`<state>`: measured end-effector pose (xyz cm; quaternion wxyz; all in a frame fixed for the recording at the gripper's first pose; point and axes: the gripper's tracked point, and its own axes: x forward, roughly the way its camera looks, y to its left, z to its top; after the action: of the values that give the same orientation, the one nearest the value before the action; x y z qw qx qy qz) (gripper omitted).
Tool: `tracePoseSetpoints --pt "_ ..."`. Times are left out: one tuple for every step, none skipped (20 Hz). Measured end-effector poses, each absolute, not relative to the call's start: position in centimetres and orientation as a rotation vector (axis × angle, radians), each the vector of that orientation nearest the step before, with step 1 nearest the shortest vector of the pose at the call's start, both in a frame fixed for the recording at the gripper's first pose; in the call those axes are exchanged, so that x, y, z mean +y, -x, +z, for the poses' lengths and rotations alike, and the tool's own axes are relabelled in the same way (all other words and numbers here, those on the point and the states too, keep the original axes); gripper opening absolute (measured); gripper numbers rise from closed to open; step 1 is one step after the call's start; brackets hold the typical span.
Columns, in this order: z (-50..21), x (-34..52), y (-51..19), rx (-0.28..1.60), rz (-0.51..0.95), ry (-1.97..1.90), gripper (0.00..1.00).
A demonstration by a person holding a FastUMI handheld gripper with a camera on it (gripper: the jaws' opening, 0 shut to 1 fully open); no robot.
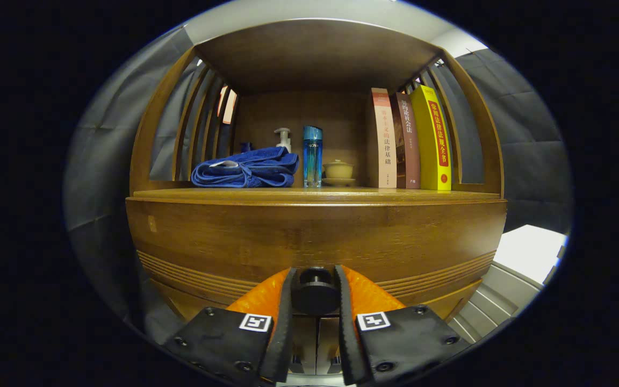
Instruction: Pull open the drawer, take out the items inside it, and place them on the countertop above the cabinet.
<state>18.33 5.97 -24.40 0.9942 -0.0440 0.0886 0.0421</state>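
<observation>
Gripper point(315, 279) clenched on drawer knob point(315, 293), both fingers pressing its sides. Drawer front point(315, 236) flush under countertop edge point(315, 196); open countertop between cup point(338, 171) and edge.

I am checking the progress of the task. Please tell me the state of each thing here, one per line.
Drawer: closed, front flush with the cabinet.
Knob: between the fingers, both pressing on it.
Hand-held gripper: shut on the knob.
Blue towel: folded, lying on the countertop.
Three books: upright, side by side.
Lidded cup: lid on.
</observation>
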Motion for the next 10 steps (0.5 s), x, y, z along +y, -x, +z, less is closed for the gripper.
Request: tracePoseSetpoints --pt "-24.4 5.9 -18.4 0.18 0.083 0.088 0.44" --pt "-24.4 5.9 -18.5 0.186 0.079 0.084 0.39" --pt "-24.2 5.8 -18.5 0.184 0.074 0.076 0.39" --pt "-24.0 5.8 -18.5 0.178 0.072 0.076 0.39" --pt "-23.8 5.7 -18.2 0.174 0.072 0.077 0.39" --pt "-23.6 5.6 -17.7 0.171 0.074 0.079 0.39" --pt "-23.5 5.6 -17.0 0.174 0.075 0.078 0.39" --pt "-23.4 5.6 -16.4 0.176 0.075 0.078 0.39" --pt "-23.2 5.5 -15.7 0.183 0.074 0.078 0.39" --pt "-23.1 5.4 -14.8 0.192 0.069 0.077 0.39"
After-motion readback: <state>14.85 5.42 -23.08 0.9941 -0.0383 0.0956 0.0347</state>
